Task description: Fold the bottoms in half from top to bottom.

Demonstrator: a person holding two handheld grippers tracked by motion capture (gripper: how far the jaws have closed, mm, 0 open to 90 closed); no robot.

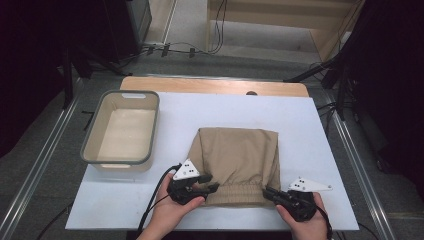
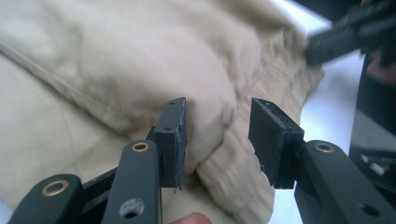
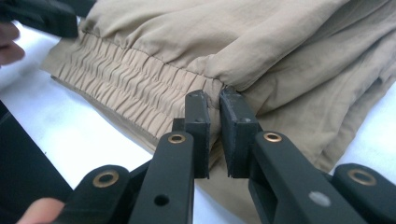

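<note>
A folded beige garment (image 1: 235, 155) with an elastic waistband lies on the white table (image 1: 305, 120), waistband toward the person. My left gripper (image 1: 211, 183) is at the waistband's left corner. In the left gripper view its jaws (image 2: 217, 121) stand apart with a bunched fold of the beige garment (image 2: 93, 70) between them. Only the left pad touches the cloth. My right gripper (image 1: 268, 191) is at the waistband's right corner. In the right gripper view its jaws (image 3: 212, 100) are nearly together, pinching the edge of the garment (image 3: 280, 46) where waistband meets cloth.
A cream plastic bin (image 1: 120, 93) with a grey rim stands at the table's left, with nothing in it. A wooden board (image 1: 215, 86) runs along the far edge. Cables trail from both grippers over the near edge. Metal rails flank the table.
</note>
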